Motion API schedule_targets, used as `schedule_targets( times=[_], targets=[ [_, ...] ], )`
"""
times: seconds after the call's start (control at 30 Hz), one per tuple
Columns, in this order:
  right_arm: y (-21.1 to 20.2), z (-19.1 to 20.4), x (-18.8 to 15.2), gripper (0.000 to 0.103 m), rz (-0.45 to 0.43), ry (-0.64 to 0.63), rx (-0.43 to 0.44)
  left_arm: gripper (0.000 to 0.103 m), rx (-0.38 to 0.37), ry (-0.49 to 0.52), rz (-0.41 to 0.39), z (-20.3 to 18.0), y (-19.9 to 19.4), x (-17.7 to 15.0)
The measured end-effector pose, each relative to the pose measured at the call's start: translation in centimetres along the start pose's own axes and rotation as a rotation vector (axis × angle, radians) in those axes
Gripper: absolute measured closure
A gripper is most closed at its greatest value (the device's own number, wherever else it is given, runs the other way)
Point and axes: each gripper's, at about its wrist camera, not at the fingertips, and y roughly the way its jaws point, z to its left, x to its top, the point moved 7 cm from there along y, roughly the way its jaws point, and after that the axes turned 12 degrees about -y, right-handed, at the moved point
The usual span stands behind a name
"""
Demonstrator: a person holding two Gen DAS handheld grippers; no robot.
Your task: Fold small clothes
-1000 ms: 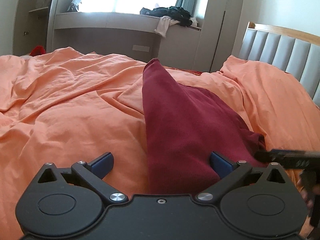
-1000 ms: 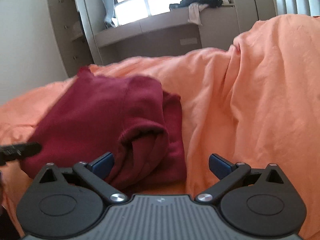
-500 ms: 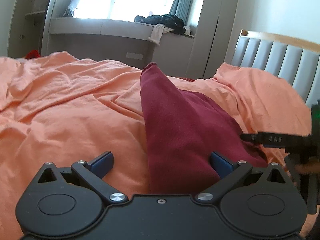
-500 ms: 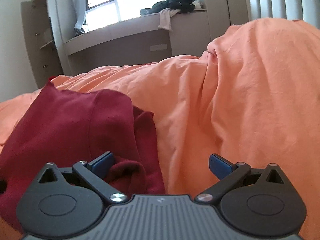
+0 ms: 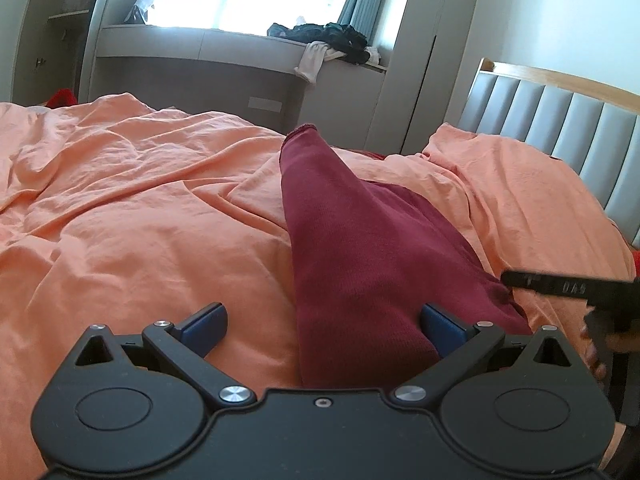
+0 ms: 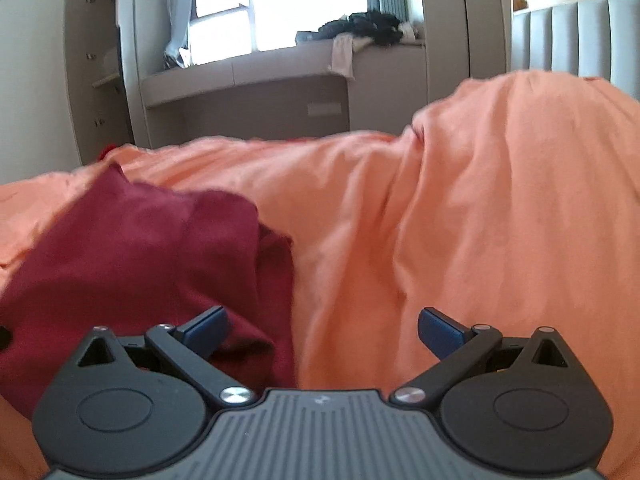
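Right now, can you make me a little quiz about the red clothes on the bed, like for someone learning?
1. True or false: the left hand-held gripper is clamped shut on the dark red garment.
2. Which colour is the bedsheet? A green, B orange, C white.
3. Fill in: in the right wrist view, the garment lies toward the ____ side of the right hand-held gripper.

Key: 1 false, both grippers are open. 2 B. 3 left.
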Motion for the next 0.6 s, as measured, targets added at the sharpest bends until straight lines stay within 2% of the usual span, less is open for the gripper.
schedule_targets(
  times=[0.27, 0.4, 0.53, 0.6],
  targets=[
    [0.2, 0.4, 1.5, 0.000, -0.033, 0.117, 0.109, 0.000, -0.001, 0.003, 0.021, -0.1, 0.2, 0.3],
    [0.5, 0.9, 1.8, 0.000, -0.053, 0.171, 0.195, 0.000, -0.006, 0.029, 0.032, -0.3, 0.4, 0.4],
    [1.5, 0.9, 1.8, 0.000, -0.052, 0.240, 0.287, 0.000, -0.043, 0.058, 0.073, -0.5, 0.6, 1.5],
    [2.1, 0.7, 1.8, 0.000, -0.045, 0.262, 0.302, 0.000, -0.071, 0.043, 0.086, -0.4, 0.8, 2.2]
  ],
)
